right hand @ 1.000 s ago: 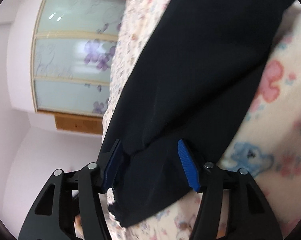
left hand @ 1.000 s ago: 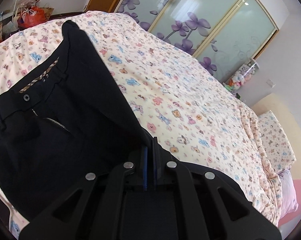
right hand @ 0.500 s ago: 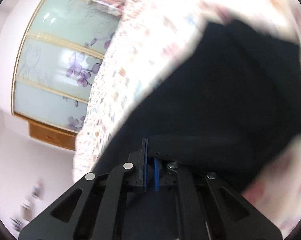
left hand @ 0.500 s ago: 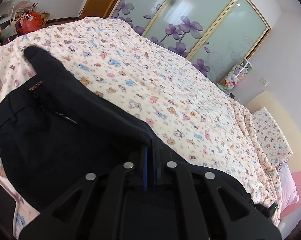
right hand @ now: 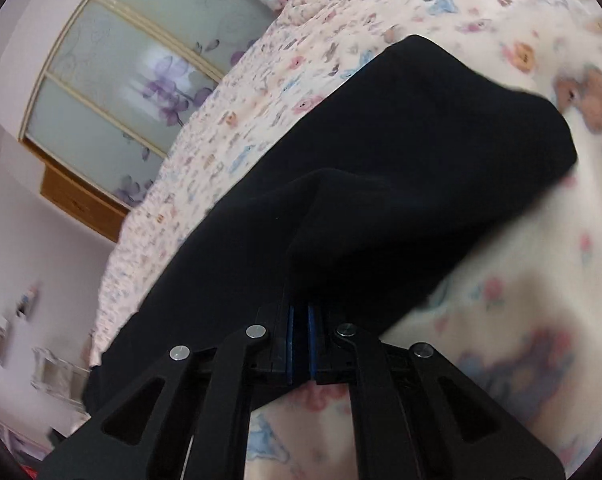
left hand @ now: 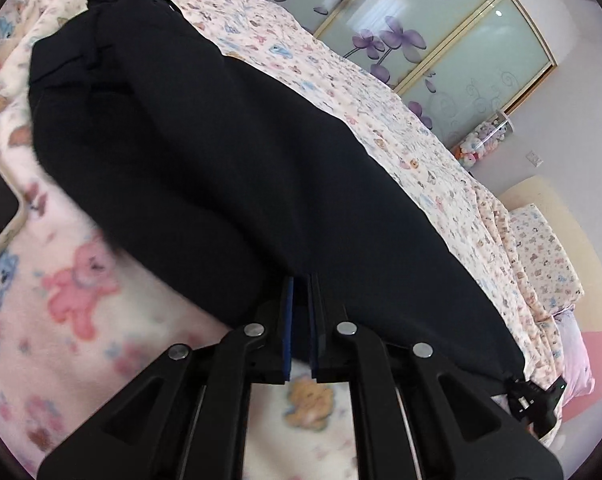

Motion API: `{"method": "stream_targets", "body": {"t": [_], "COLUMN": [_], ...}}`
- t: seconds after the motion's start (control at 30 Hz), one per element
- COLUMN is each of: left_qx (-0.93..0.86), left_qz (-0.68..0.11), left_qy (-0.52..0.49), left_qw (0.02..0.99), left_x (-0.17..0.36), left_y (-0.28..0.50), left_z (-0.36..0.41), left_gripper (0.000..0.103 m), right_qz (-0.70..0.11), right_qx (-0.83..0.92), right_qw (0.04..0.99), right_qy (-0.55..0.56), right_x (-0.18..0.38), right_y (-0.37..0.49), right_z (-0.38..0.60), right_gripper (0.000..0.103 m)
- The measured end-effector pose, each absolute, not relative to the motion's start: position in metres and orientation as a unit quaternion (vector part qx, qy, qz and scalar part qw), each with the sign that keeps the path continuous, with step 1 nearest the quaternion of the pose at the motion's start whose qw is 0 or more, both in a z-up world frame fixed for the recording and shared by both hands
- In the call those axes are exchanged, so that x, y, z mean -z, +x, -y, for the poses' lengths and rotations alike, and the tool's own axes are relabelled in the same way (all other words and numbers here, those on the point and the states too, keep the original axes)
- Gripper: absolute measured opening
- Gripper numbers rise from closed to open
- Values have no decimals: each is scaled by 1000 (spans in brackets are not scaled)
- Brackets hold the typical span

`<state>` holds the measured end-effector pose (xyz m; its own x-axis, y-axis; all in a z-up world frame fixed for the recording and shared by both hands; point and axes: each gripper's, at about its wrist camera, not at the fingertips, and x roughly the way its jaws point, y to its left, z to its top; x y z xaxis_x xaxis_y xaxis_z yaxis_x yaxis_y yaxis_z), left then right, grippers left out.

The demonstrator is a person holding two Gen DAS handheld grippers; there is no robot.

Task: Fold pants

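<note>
The blue-padded fingers (left hand: 288,320) of the left gripper (left hand: 300,312) and of the right gripper (right hand: 300,336) were each clamped on the black fabric pants (left hand: 229,152), which lay draped across the bear-printed cream bed blanket (left hand: 77,304).

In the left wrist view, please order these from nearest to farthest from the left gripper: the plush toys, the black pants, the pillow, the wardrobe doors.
1. Black pants: clamped in the left gripper, spreading up and left.
2. Pillow: right, at the bed's head.
3. Plush toys: upper right, beyond the bed.
4. Wardrobe doors: top, behind the bed; about as far as the toys, too close to call.
</note>
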<state>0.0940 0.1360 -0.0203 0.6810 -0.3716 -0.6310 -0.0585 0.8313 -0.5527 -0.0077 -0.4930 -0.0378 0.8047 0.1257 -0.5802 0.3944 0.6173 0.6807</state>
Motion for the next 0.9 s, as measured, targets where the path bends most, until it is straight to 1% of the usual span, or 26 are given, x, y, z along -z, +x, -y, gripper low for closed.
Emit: {"method": "stream_targets", "body": {"t": [0.07, 0.1, 0.13, 0.17, 0.2, 0.23, 0.27, 0.33, 0.43, 0.53, 0.6, 0.63, 0.67, 0.7, 0.73, 0.77, 0.8, 0.83, 0.9], "left_qx": [92, 90, 88, 83, 75, 69, 62, 53, 37, 35, 18, 14, 9, 1, -5, -11, -15, -12, -6], "left_qz": [-383, -379, -375, -371, -364, -361, -353, -349, -355, -389, -406, -405, -405, -406, -407, -409, -410, -408, -394], "left_qy": [-270, -267, -263, -264, -271, -279, -292, -314, -355, -383, -389, -395, -396, -394, -393, -393, -396, -405, -396], "left_qw": [878, 882, 885, 886, 888, 887, 887, 882, 864, 837, 827, 825, 824, 824, 825, 824, 821, 818, 830], "left_x": [17, 13, 8, 4, -2, -4, -8, -14, -17, -11, -6, -5, -4, -4, -3, -3, -2, -3, -15], "left_y": [88, 85, 82, 80, 79, 78, 79, 86, 111, 147, 167, 174, 180, 186, 194, 199, 202, 204, 200], "left_z": [-141, -145, -151, -157, -168, -176, -188, -209, -242, -263, -271, -275, -277, -280, -283, -283, -286, -287, -283], "left_gripper": [7, 12, 26, 44, 53, 59, 59, 60, 60, 59, 56, 52, 43, 41, 34, 22, 18, 10, 8], "right_qz": [-311, -312, -309, -302, -296, -290, -286, -284, -280, -274, -274, -274, -274, -274, -274, -274, -274, -275, -276], "right_qx": [84, 81, 78, 74, 70, 66, 66, 71, 71, 71, 72, 72, 72, 72, 71, 72, 73, 73, 77], "right_qw": [841, 838, 836, 834, 833, 831, 829, 828, 823, 820, 822, 822, 823, 824, 823, 823, 823, 824, 824], "right_qy": [434, 440, 446, 456, 463, 471, 476, 478, 490, 497, 494, 493, 492, 492, 492, 492, 492, 490, 489], "right_x": [35, 33, 33, 32, 30, 29, 29, 28, 29, 31, 30, 31, 31, 30, 30, 31, 30, 30, 30], "right_y": [-8, -8, -11, -14, -15, -15, -19, -22, -25, -27, -28, -28, -30, -32, -32, -31, -32, -30, -28], "right_z": [496, 496, 498, 500, 503, 506, 506, 504, 507, 508, 507, 506, 506, 506, 506, 506, 506, 506, 507], "right_gripper": [12, 18, 22, 34, 44, 48, 52, 53, 53, 53, 53, 53, 53, 53, 53, 53, 53, 53, 53]}}
